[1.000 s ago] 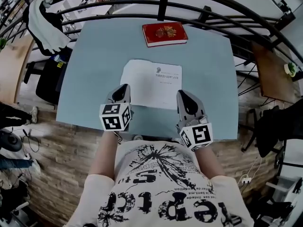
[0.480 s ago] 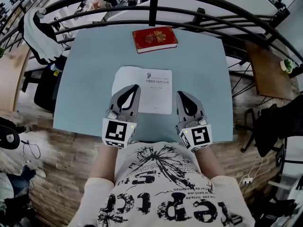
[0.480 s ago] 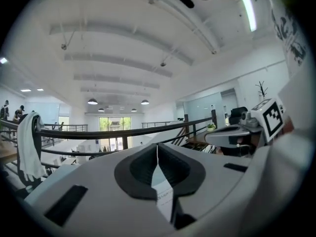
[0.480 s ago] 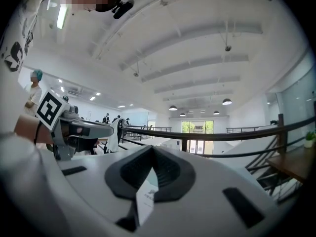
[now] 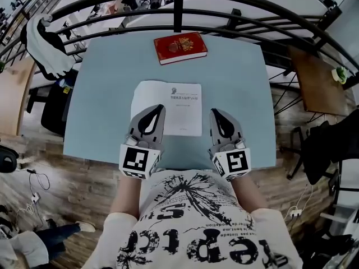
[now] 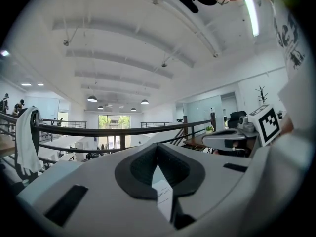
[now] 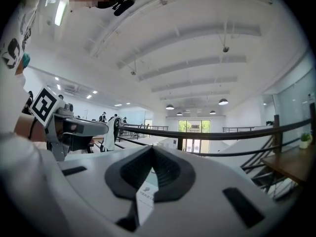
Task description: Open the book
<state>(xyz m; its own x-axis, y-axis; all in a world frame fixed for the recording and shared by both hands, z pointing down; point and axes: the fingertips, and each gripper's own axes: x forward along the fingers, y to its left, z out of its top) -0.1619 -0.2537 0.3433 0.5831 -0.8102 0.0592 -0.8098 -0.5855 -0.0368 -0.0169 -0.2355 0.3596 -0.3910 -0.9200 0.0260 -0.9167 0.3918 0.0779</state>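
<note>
Entry: the thin white paperback book lies flat on the pale blue bench, near the middle of its near edge. We read it as already open, with a blank leaf turned to the left and a printed title page on the right. On that reading the task is done or nearly done; at most a further page remains to turn.

The left hand-held gripper has its jaws closed together with nothing pinched. In the head view its tip overlaps the book's near left corner; we cannot tell whether it touches. The right hand-held gripper looks likewise closed and empty, just beside the book's near right corner.

A closed red hardcover book with a gold emblem sits at the bench's far edge, well apart. A black metal railing runs beyond that edge, and a white cloth hangs on it near the far left corner. We judge that nothing obstructs the white book.
</note>
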